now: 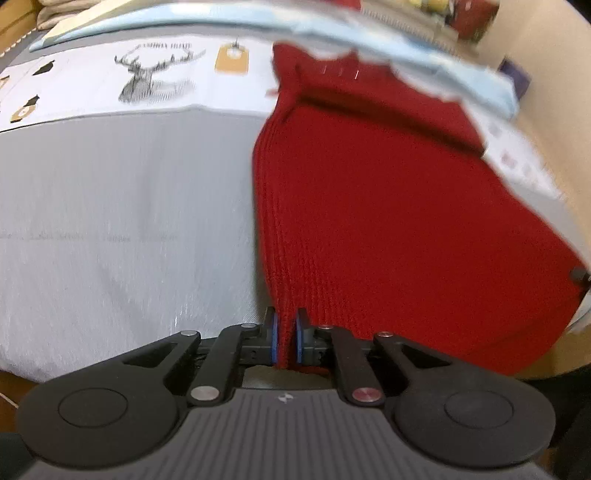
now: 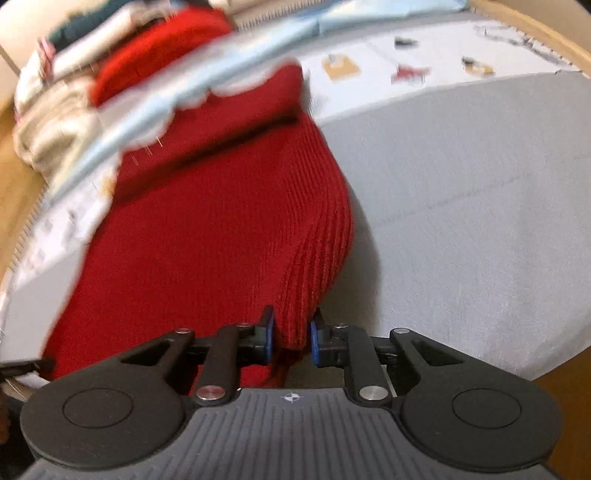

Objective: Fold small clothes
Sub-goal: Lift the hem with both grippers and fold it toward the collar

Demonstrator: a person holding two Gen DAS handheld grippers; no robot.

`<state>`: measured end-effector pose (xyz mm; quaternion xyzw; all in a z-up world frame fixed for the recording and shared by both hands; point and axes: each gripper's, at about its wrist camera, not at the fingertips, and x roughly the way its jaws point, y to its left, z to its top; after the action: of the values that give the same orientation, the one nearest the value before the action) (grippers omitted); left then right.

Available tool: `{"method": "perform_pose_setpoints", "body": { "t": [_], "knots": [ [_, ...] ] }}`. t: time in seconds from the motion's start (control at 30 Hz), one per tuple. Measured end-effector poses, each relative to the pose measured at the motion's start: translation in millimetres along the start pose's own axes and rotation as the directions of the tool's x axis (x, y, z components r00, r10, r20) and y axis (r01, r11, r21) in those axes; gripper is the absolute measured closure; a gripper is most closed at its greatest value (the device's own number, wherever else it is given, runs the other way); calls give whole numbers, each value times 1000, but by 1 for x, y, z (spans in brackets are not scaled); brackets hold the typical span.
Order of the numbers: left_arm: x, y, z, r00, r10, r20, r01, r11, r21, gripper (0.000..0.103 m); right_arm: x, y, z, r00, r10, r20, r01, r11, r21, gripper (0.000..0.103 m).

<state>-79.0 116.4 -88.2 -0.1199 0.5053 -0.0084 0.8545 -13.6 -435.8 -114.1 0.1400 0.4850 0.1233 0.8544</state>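
Observation:
A red knitted garment [image 1: 388, 206] lies stretched over the grey bed cover [image 1: 129, 221], its far end tucked under a light blue cloth [image 1: 424, 55]. My left gripper [image 1: 285, 334] is shut on the garment's near left corner. In the right wrist view the same red garment [image 2: 207, 240] fills the left half, and my right gripper [image 2: 290, 332] is shut on its near right corner. The right gripper's tip [image 1: 580, 275] shows at the left view's right edge. Both views are motion-blurred.
A white printed sheet with a deer drawing [image 1: 151, 77] lies beyond the grey cover. A pile of other clothes [image 2: 66, 85] sits at the far left in the right view, with another red piece [image 2: 155, 48] on it. A wooden bed edge [image 2: 535, 33] runs along the right.

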Motion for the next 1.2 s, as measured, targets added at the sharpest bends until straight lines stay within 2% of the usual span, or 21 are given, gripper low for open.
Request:
{"method": "perform_pose_setpoints", "body": {
  "t": [0.13, 0.3, 0.4, 0.5, 0.57, 0.63, 0.7, 0.83, 0.9, 0.93, 0.97, 1.03, 1.07, 1.1, 1.13, 1.17, 1.2],
  "knots": [
    [-44, 1, 6, 995, -76, 60, 77, 997, -20, 96, -42, 8, 2, 995, 53, 79, -54, 999, 2, 86],
    [-127, 14, -8, 973, -184, 139, 188, 982, -17, 97, -99, 20, -3, 980, 138, 142, -141, 990, 9, 86],
    [-171, 28, -20, 953, -242, 182, 249, 969, -14, 97, -141, 21, -11, 971, 181, 154, -185, 983, 14, 86],
    [-179, 41, -19, 944, -269, 191, 282, 958, -48, 97, -177, 14, -20, 959, 223, 177, -235, 970, 54, 86],
    [-164, 50, -6, 944, -275, 181, 290, 955, -63, 97, -185, 7, -23, 954, 228, 194, -253, 961, 112, 86],
    [-135, 56, 18, 946, -285, 157, 302, 948, -100, 97, -173, 0, -18, 958, 211, 194, -245, 954, 172, 86],
    [-105, 58, 46, 954, -268, 135, 283, 954, -104, 97, -149, -1, -6, 969, 183, 167, -213, 960, 182, 86],
    [-36, 52, 119, 975, -200, 92, 210, 971, -116, 96, -81, -3, 46, 986, 122, 115, -145, 966, 213, 86],
    [-13, 52, 143, 976, -199, 92, 211, 968, -139, 91, -48, -8, 73, 990, 78, 118, -108, 956, 272, 85],
    [-5, 55, 154, 976, -187, 114, 203, 966, -157, 81, -33, -13, 90, 990, 49, 129, -86, 952, 294, 81],
    [0, 58, 158, 977, -165, 137, 186, 969, -163, 67, -19, -16, 104, 989, 12, 145, -55, 954, 294, 76],
    [18, 72, 154, 973, -166, 159, 199, 954, -223, 59, -1, -17, 119, 985, -63, 162, 21, 969, 246, 75],
    [29, 80, 147, 970, -192, 148, 225, 940, -256, 59, 6, -20, 120, 983, -84, 163, 46, 973, 227, 73],
    [44, 86, 140, 974, -208, 88, 224, 931, -287, 59, 15, -23, 117, 982, -91, 167, 54, 976, 213, 71],
    [59, 88, 137, 985, -170, -16, 156, 935, -318, 61, 20, -29, 111, 983, -91, 157, 56, 975, 216, 70],
    [64, 88, 135, 991, -132, -20, 119, 943, -312, 60, 28, -36, 106, 989, -101, 105, 72, 966, 249, 68],
    [66, 86, 136, 992, -124, -12, 115, 952, -284, 59, 36, -45, 103, 994, -103, 43, 84, 945, 316, 68]
  ]
}}
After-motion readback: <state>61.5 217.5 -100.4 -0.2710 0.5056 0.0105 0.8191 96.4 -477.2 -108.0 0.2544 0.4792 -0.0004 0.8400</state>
